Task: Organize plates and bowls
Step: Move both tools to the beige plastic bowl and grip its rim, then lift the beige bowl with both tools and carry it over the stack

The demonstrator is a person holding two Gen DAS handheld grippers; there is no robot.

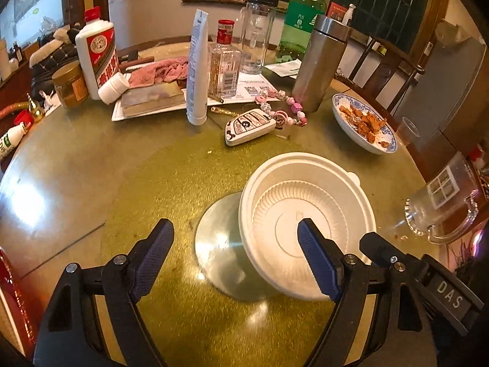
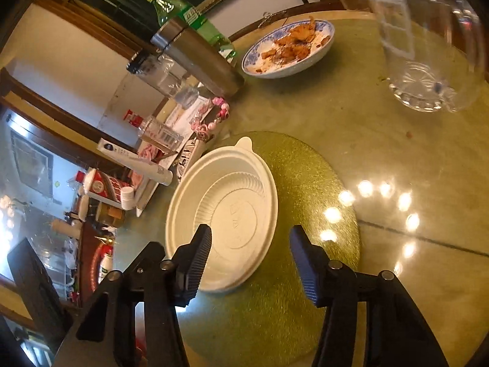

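A white disposable bowl (image 1: 305, 214) sits on the green glass turntable (image 1: 171, 183), over its round metal hub (image 1: 217, 253). My left gripper (image 1: 235, 235) is open; its right finger reaches over the bowl's inside, its left finger is off to the bowl's left. In the right wrist view the same bowl (image 2: 226, 214) lies just ahead of my right gripper (image 2: 250, 241), which is open with its left finger at the bowl's near rim. A blue-and-white plate (image 1: 363, 125) with fried food scraps stands at the far right; it also shows in the right wrist view (image 2: 287, 49).
A glass mug (image 1: 443, 205) stands at the right edge. A car key with pink beads (image 1: 253, 125), a steel flask (image 1: 321, 61), a white tube (image 1: 197, 67), bottles, a pink cloth and a book crowd the table's far side. Chairs stand beyond the plate.
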